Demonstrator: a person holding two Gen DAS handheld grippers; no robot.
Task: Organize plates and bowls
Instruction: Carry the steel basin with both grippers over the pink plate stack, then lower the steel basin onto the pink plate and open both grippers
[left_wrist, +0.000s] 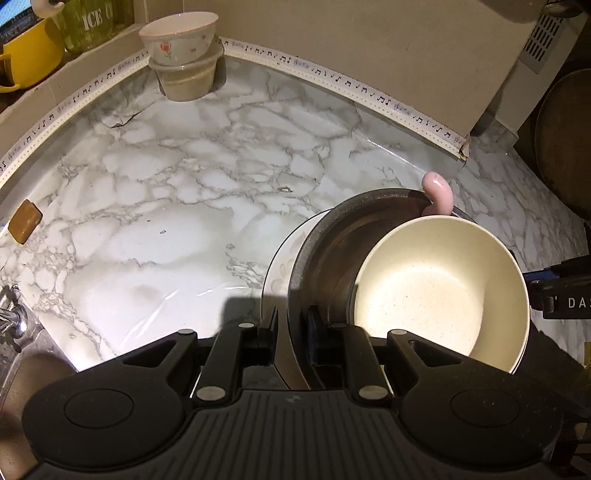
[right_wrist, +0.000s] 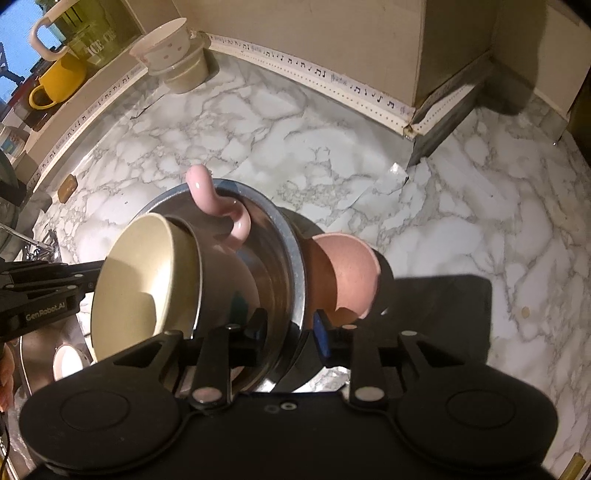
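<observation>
Here the left gripper (left_wrist: 291, 332) pinches the rim of the round steel bowl (left_wrist: 325, 254), cream bowl (left_wrist: 436, 291) nested inside, over the marble counter (left_wrist: 166, 206). The right gripper (right_wrist: 288, 332) straddles that rim, jaws parted; I'd steady the stack before lowering.

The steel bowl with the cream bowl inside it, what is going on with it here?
A person works at the marble counter with two hand-held grippers. The left gripper is shut on the rim of the steel bowl, which holds a cream bowl and a pink handle. The right gripper has its jaws on either side of the same rim, apparently not pressing. A pink bowl lies against the steel bowl's outside.
</observation>
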